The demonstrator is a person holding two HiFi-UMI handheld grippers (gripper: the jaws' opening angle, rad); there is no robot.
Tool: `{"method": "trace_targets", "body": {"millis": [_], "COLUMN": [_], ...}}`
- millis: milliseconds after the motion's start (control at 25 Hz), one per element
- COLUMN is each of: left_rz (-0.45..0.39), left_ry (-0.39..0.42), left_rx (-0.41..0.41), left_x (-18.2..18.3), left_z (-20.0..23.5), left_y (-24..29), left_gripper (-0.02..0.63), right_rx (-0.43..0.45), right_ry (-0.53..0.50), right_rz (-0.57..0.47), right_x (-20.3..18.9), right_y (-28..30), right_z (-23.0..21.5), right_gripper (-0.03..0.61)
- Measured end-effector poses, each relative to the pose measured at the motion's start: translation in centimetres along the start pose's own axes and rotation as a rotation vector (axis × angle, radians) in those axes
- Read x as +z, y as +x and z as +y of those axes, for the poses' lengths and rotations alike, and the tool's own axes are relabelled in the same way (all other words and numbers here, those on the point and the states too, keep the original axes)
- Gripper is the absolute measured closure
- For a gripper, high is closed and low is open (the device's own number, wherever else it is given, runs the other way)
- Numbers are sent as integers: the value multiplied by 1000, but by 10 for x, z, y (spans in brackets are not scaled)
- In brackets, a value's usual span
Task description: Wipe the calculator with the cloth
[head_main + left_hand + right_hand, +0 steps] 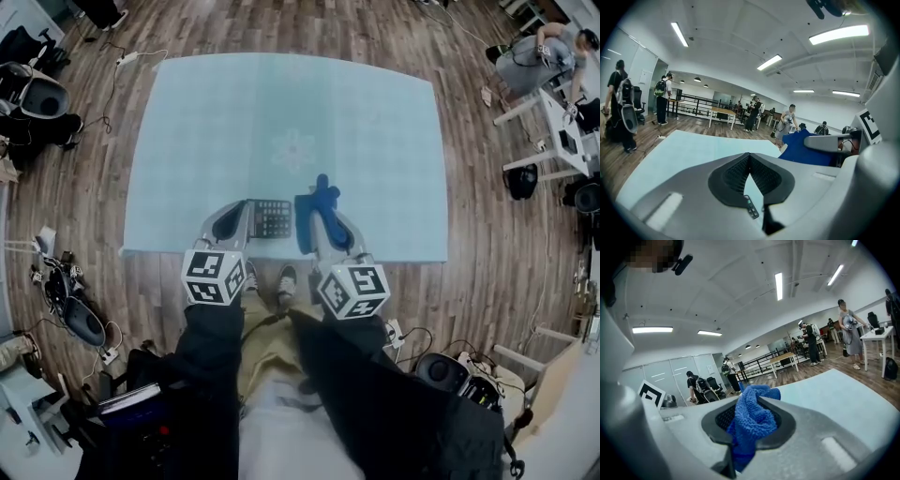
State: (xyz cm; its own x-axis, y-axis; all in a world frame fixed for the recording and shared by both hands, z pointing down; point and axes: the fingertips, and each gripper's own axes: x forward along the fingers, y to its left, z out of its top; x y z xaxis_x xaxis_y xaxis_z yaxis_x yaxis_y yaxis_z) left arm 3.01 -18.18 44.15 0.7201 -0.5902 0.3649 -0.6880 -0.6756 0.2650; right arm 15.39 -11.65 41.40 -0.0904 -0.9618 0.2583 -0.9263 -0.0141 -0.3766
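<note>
- Nearest the head camera are the person's dark sleeves [214,349] and tan trousers [265,339], with one shoe [286,278] showing on the wooden floor [84,178] between the arms.
- Just beyond the sleeves sit the two marker cubes, the left cube [214,276] and the right cube [353,290], each at the back of its gripper.
- The left gripper [240,211] reaches over the near edge of the table [281,103], which is covered in pale blue.
- In the left gripper view, the tips of the left gripper [749,157] are pressed together with nothing between them. Behind the tips the pads spread into a narrow wedge-shaped gap.
- The calculator [272,218] lies flat near the table's front edge, keys up, just beside the left gripper's tips and between the two grippers. From above, its left edge is partly covered by that gripper's jaw.
- A thin strip of the calculator [750,206], with a few keys, shows through the gap in the left gripper view. Whether the jaws touch it cannot be told.
- The right gripper [322,211] is clamped on the blue cloth [307,223].
- In the right gripper view the cloth [752,420] fills the space between the pads of the right gripper [752,404], bunches out past the tips and hangs below them.
- From above, the cloth lies just right of the calculator, its near fold close to the calculator's right edge.
- A seated person [539,56] is at a white desk well off to the right.
</note>
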Motion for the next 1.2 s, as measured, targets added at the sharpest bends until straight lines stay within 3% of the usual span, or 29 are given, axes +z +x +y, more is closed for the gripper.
{"method": "trace_targets", "body": {"millis": [680, 1200], "left_rz": [239, 305], "left_ry": [-79, -120], "left_rx": [17, 45], "left_x": [-113, -151], "left_z": [49, 83], "left_y": [32, 52], "left_gripper": [615, 615], "right_rx": [-57, -74], "right_ry": [-11, -135], "right_rz": [196, 259], "right_x": [-102, -141], "right_y": [50, 94], "right_z": [-35, -58], "right_gripper": [522, 521]}}
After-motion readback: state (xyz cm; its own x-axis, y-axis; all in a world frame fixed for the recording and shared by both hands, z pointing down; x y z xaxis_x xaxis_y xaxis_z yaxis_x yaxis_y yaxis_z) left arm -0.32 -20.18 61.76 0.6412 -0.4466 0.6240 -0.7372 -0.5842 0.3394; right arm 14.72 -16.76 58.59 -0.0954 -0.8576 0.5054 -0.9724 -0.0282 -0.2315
